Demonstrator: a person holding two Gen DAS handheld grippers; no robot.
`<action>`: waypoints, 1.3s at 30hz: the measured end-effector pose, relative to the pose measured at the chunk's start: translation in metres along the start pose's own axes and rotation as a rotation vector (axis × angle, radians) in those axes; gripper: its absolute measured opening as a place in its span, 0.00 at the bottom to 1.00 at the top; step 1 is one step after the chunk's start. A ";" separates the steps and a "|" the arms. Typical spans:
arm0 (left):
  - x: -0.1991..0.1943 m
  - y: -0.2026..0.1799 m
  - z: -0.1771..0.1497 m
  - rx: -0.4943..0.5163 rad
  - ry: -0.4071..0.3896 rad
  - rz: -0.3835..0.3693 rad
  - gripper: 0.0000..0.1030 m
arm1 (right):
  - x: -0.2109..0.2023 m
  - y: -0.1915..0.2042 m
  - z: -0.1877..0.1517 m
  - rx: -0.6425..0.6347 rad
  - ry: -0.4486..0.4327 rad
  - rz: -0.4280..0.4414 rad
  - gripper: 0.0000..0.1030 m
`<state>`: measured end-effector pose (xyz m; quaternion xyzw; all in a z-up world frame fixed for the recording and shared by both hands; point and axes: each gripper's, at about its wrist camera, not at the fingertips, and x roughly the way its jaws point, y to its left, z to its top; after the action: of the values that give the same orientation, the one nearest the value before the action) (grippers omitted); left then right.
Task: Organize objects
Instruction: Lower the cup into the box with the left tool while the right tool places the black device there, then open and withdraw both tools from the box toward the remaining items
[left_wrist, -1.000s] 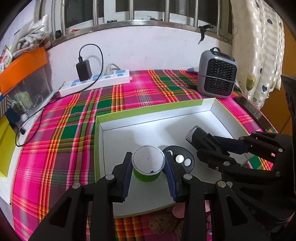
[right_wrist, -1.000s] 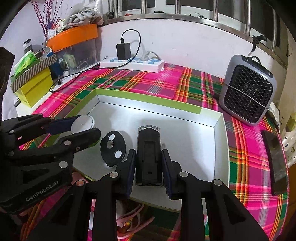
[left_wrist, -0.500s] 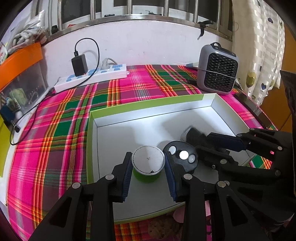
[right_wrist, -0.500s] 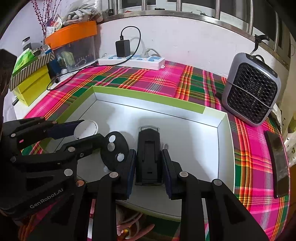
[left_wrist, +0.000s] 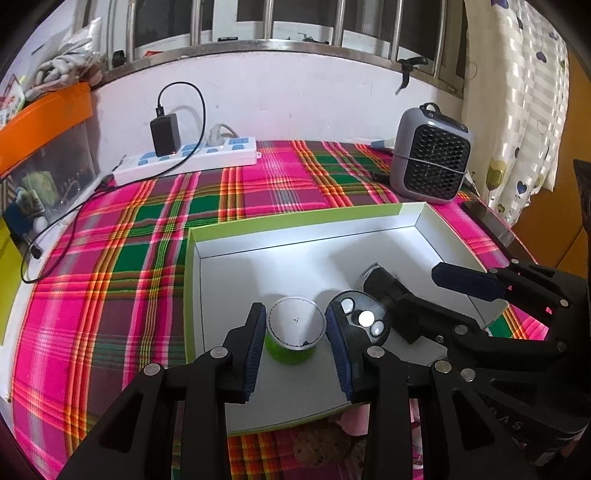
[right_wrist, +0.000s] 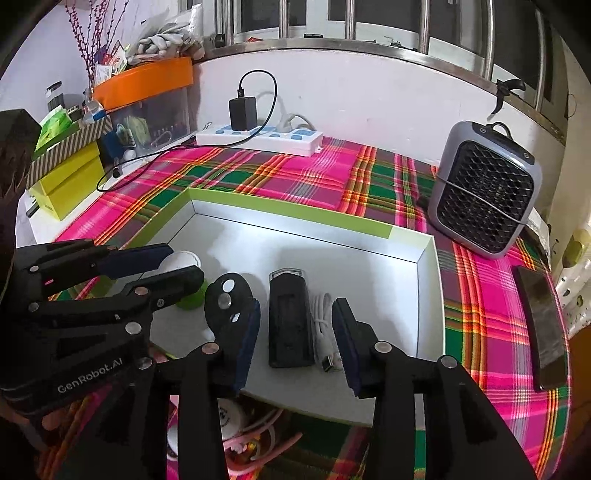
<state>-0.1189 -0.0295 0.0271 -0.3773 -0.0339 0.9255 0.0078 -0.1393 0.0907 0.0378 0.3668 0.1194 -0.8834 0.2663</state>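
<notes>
The green cup (left_wrist: 293, 332) stands in the white tray (left_wrist: 369, 236), between the left gripper's (left_wrist: 295, 334) spread jaws. The black device (right_wrist: 290, 325) and white cable (right_wrist: 325, 328) lie between the right gripper's (right_wrist: 293, 343) spread jaws. A round black disc (left_wrist: 364, 321) sits at the cup's 3 o'clock, partly hidden.

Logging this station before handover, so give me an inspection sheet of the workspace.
Surface: plaid cloth.
Job's things: cup, black device and disc in tray.
Clutter: heater, phone, storage boxes.
Grippers: left gripper open around cup; right gripper open around device.
Cables: white cable beside device; charger lead from power strip.
Surroundings: wall, barred window.
</notes>
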 end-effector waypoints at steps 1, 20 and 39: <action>-0.001 0.000 0.000 -0.002 -0.001 0.000 0.32 | -0.002 0.000 -0.001 0.003 0.000 -0.001 0.41; -0.054 -0.019 -0.023 0.011 -0.051 -0.049 0.32 | -0.048 0.013 -0.022 0.016 -0.038 0.006 0.41; -0.082 -0.029 -0.052 0.024 -0.068 -0.053 0.32 | -0.072 0.025 -0.047 0.021 -0.044 0.025 0.41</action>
<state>-0.0246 -0.0011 0.0495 -0.3445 -0.0330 0.9376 0.0354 -0.0549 0.1165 0.0560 0.3515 0.0998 -0.8890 0.2759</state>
